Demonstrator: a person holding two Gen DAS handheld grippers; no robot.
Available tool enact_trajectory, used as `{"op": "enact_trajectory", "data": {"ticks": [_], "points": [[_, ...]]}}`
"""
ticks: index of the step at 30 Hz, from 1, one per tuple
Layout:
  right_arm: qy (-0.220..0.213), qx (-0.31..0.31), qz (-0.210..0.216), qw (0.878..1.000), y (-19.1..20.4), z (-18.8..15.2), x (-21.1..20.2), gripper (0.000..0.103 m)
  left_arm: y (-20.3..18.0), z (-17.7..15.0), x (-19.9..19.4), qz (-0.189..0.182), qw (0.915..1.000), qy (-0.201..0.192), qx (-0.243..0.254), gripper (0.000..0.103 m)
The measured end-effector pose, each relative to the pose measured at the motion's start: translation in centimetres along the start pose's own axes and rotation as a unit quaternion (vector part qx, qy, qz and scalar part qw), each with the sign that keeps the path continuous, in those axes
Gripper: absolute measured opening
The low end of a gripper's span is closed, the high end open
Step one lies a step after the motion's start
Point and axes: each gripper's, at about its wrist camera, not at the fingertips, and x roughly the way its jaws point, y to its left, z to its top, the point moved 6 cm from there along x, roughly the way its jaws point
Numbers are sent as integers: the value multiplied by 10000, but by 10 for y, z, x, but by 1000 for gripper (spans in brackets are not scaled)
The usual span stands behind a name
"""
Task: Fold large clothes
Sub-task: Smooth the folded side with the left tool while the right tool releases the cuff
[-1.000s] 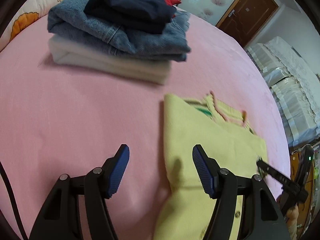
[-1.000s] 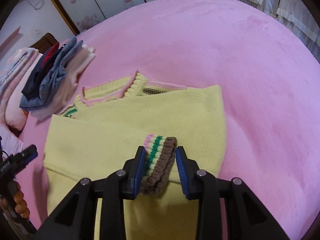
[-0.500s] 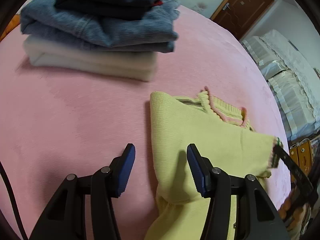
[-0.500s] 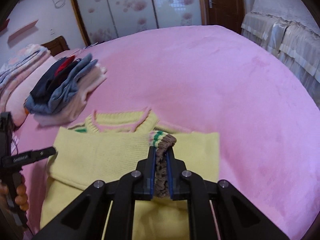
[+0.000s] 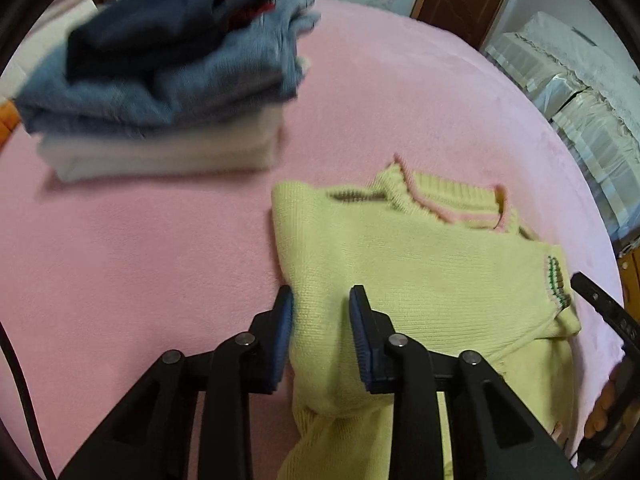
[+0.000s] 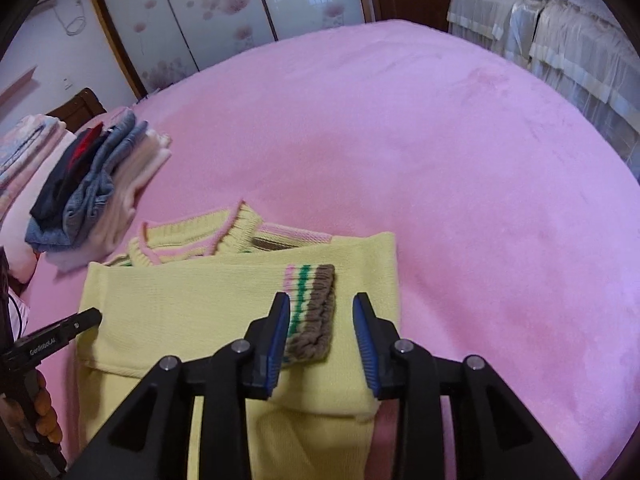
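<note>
Room: bedroom with flowered sliding wardrobe doors, a brown door and pale draped furniture along one side.
Surface: bed [image 6: 460, 152] under a pink plush cover, soft and short-napped, smooth apart from faint pressure marks.
Finished pile: stack of folded clothes [image 5: 168, 92] near the far edge of the bed, well apart from the work: a dark navy piece with a red trim on top, blue denim under it, a thick cream layer at the bottom.
Garment in hand: yellow sweater [image 6: 224, 304], fine ribbed knit, lying flat on the bed in front of both grippers; pink-edged collar [image 5: 448, 200] turned toward the pile.
Sleeve: laid across the body, its chunky cuff [image 6: 310, 312] striped pink, green and brown.
Progress: sides and sleeve look folded in, giving a long narrow panel; the lengthwise fold and the move to the pile appear left to do.
Left gripper [image 5: 320, 340]: closing over the sweater's folded side edge, cloth between the jaws, pads not yet clearly pressing.
Right gripper [image 6: 320, 340]: opening, the cuff lying loose between the spread jaws.
</note>
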Motion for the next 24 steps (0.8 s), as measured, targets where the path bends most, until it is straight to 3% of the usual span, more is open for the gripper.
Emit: {"op": "enact_trajectory", "data": {"ticks": [3, 4, 8, 11, 14, 16, 18, 22, 23, 24], "points": [[-179, -358, 150, 9991, 26, -3, -16, 33, -19, 5, -27, -403, 9979, -511, -4, 65], [-216, -479, 192, 9984, 35, -5, -20, 33, -25, 6, -34, -491, 9967, -649, 59, 68], [-247, -866, 595, 9942, 84, -9, -19, 33, -49, 6, -43, -596, 9951, -758, 235, 68], [-245, -1184, 656, 9905, 111, -16, -9, 33, -51, -3, -20, -731, 9973, -35, -35, 68], [-36, -1314, 675, 9890, 121, -26, 13, 32, -47, -13, 5, -729, 9968, 243, -214, 68], [103, -1335, 547, 9895, 118, -31, 26, 31, -44, -22, 13, -516, 9984, 197, -75, 67], [89, -1299, 406, 9907, 106, -31, 30, 21, -45, -25, 19, -427, 9989, 172, 108, 66], [-66, -1020, -237, 9945, 55, -19, 27, 21, -42, -29, 22, -490, 9984, 145, 258, 66], [-40, -892, -292, 9956, 41, -17, 28, 17, -41, -28, 22, -530, 9982, 142, 254, 66], [-6, -756, -243, 9968, 31, -17, 29, 3, -38, -29, 21, -561, 9980, 137, 241, 66]]}}
